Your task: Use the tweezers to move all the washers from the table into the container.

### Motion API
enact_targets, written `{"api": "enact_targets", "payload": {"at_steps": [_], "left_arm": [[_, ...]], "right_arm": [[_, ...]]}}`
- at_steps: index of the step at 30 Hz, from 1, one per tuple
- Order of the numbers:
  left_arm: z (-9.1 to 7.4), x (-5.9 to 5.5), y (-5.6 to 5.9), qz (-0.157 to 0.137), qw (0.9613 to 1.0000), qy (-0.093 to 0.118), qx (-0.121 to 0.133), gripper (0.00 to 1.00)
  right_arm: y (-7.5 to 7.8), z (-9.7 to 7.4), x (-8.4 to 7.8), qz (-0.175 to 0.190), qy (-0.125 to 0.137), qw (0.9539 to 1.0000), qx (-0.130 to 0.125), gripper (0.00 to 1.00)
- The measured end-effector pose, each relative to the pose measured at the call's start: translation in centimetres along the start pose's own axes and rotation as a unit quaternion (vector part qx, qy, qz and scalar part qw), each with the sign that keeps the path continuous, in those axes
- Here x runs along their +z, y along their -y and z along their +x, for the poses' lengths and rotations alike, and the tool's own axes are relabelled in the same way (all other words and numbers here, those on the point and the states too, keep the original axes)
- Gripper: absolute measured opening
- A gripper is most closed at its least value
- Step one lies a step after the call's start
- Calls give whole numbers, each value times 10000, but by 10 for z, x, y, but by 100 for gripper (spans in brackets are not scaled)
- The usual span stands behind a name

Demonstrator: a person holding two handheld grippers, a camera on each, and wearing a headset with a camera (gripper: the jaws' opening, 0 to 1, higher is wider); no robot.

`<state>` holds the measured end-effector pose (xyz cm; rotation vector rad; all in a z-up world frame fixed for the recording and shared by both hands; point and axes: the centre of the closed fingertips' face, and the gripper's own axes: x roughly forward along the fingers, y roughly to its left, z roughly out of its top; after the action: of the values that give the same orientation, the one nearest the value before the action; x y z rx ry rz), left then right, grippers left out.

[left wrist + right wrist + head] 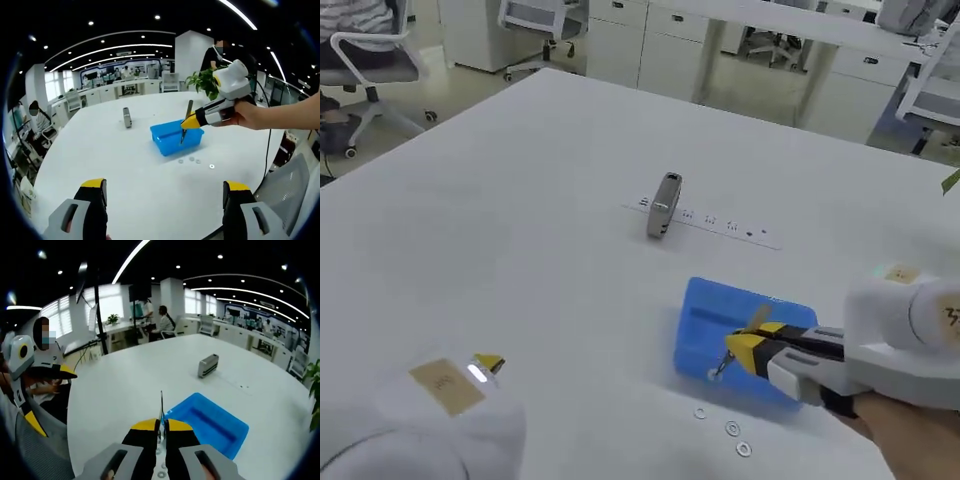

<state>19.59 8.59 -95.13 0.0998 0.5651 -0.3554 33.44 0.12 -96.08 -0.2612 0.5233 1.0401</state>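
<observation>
The right gripper's [160, 425] jaws are pinched narrowly on the tweezers [161, 407]. The tips point down at the near left edge of the blue container [720, 318]; whether they hold a washer I cannot tell. Several washers [732, 429] lie loose on the table [520, 200], just near of the container and apart from it. Farther off, beyond the container, a small grey box [663, 205] stands on the table. The left gripper [165, 195] hovers at the near left, well apart from the container, with its jaws spread wide and nothing between them.
</observation>
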Motion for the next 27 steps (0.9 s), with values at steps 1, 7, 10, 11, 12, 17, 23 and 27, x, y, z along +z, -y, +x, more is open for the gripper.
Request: {"api": "enact_targets", "payload": {"at_steps": [1,7,10,11,12,17,23,27], "left_arm": [[0,1,-1,1,10000,15,5,99],[4,1,-4,-27,10000,7,-14,99],[4,1,-2,-104,9999,-3,-65,99],[4,2,-1,-120,9999,14,-72,99],[4,3,-1,-137,9999,37,-81,99],[4,2,0,-222,9997,30,-105,99],[4,1,2,-365,9991,65,-200,99],[4,1,0,-371,9991,91,-185,99]], "right_arm": [[1,1,1,-14,9,10000,-25,1],[14,7,13,-4,124,9998,-164,1],[21,13,15,12,159,9996,-253,1],[24,15,16,19,184,9994,-288,1],[25,16,16,23,188,9994,-297,1],[38,28,17,57,239,9983,-521,2],[43,44,12,144,186,9981,-565,2],[43,54,6,129,71,9983,-563,2]]}}
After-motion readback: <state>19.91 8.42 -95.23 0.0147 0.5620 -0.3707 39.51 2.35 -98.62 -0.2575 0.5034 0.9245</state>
